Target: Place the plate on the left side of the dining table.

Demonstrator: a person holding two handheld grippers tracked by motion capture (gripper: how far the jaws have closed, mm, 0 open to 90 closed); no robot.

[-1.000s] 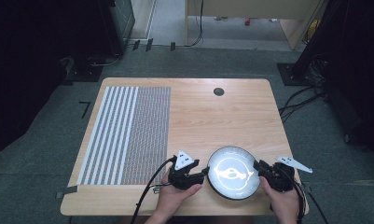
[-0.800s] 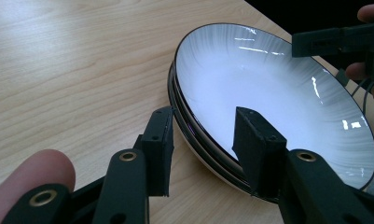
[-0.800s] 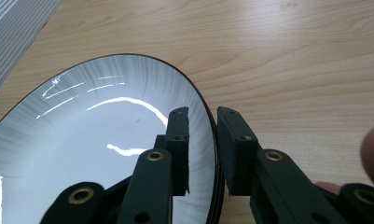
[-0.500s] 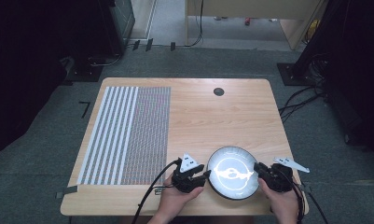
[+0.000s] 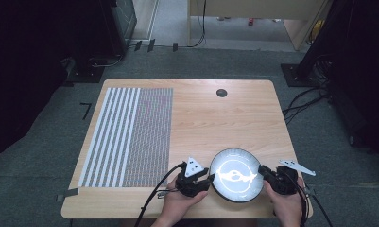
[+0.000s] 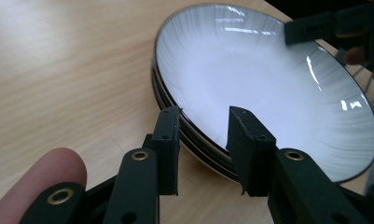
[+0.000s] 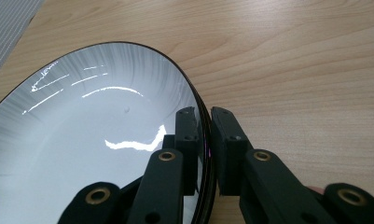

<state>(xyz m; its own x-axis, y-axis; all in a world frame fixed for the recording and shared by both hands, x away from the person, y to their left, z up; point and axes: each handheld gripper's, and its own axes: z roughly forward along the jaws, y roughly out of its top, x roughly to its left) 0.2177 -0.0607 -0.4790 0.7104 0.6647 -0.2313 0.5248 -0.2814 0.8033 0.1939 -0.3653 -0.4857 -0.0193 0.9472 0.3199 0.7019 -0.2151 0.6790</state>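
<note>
1. The stack of plates (image 5: 236, 175) sits on the table (image 5: 225, 118) at its near edge, right of the striped mat (image 5: 130, 135).
2. Right gripper (image 7: 204, 123) pinches the top rim.
3. Left gripper (image 6: 203, 128), jaws spread, straddles the opposite rim, not yet clamped; lifting likely remains.

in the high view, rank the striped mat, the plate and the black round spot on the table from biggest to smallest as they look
1. striped mat, by far the largest
2. plate, near the table's front edge
3. black round spot, the smallest, though it lies farther from the camera
</note>
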